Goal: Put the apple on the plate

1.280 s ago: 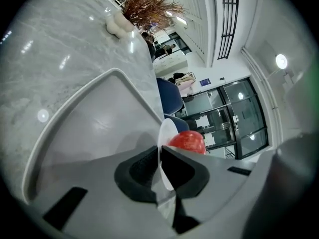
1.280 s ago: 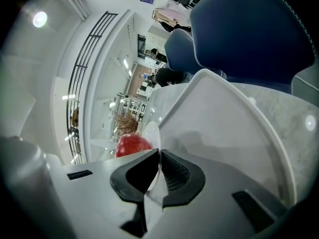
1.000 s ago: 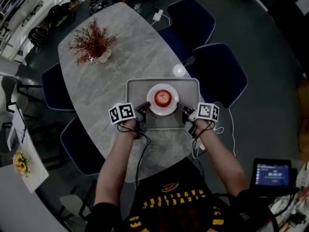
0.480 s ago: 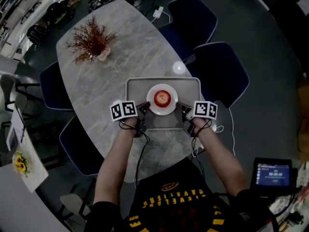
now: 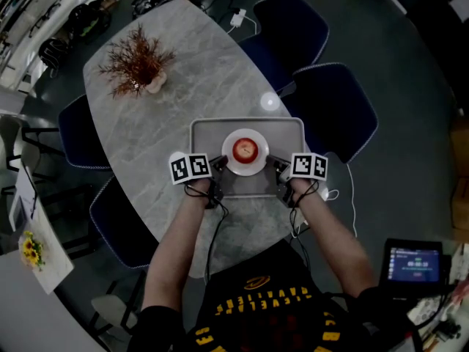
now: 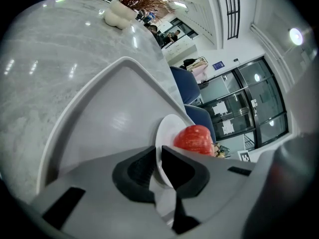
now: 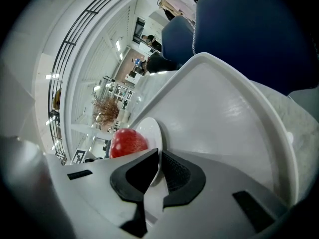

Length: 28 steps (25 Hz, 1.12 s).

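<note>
A red apple sits on a small white plate inside a grey tray on the marble table. My left gripper is shut on the plate's left rim and my right gripper is shut on its right rim. In the left gripper view the plate runs edge-on into the left gripper, with the apple just beyond and the tray underneath. The right gripper view mirrors this: the right gripper pinches the plate, beside the apple, over the tray.
A vase of dry red-brown branches stands at the table's far left. Dark blue chairs line the right side, others the left. A white cable and plug lie at the far end. A small screen glows at lower right.
Both grippers have tilted a little and their marker cubes have edged inward toward the plate. Plate and apple stay in the same spot over the tray.
</note>
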Available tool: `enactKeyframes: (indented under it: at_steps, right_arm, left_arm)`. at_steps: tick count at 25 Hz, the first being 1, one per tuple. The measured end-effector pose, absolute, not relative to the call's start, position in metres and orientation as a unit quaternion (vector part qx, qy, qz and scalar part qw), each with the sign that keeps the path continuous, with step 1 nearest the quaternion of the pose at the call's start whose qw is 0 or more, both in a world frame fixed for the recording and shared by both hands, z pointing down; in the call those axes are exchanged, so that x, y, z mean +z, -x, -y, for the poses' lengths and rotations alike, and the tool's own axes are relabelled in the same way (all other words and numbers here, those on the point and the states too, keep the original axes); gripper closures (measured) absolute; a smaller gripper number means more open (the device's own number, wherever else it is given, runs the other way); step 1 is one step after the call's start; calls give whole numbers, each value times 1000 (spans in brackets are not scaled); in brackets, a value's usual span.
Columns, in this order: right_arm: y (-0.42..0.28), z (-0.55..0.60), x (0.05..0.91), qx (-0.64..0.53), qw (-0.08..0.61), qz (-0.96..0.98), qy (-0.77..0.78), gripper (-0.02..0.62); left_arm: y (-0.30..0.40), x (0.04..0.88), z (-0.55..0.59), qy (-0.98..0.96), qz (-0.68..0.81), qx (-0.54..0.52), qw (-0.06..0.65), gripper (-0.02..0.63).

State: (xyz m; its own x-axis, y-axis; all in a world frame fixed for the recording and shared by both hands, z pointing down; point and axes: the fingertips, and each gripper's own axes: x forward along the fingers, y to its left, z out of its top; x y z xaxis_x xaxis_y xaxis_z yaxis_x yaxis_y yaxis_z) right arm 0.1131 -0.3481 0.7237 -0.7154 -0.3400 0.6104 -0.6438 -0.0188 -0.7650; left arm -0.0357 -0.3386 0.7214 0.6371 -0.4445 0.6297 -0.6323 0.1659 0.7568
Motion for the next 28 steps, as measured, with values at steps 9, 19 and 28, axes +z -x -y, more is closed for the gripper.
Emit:
enactKeyframes:
  at_steps: [9, 19, 28]
  right_arm:
    - [-119, 358, 720, 495, 234, 745, -381, 568]
    - [-122, 334, 672, 381, 232, 786, -427, 569]
    - [-118, 316, 634, 345, 181, 827, -404, 569]
  left_arm:
    - [37, 720, 346, -680, 439, 159, 566, 552]
    - [61, 672, 315, -722, 465, 107, 502, 552]
    - [51, 623, 290, -769, 472, 73, 424, 604]
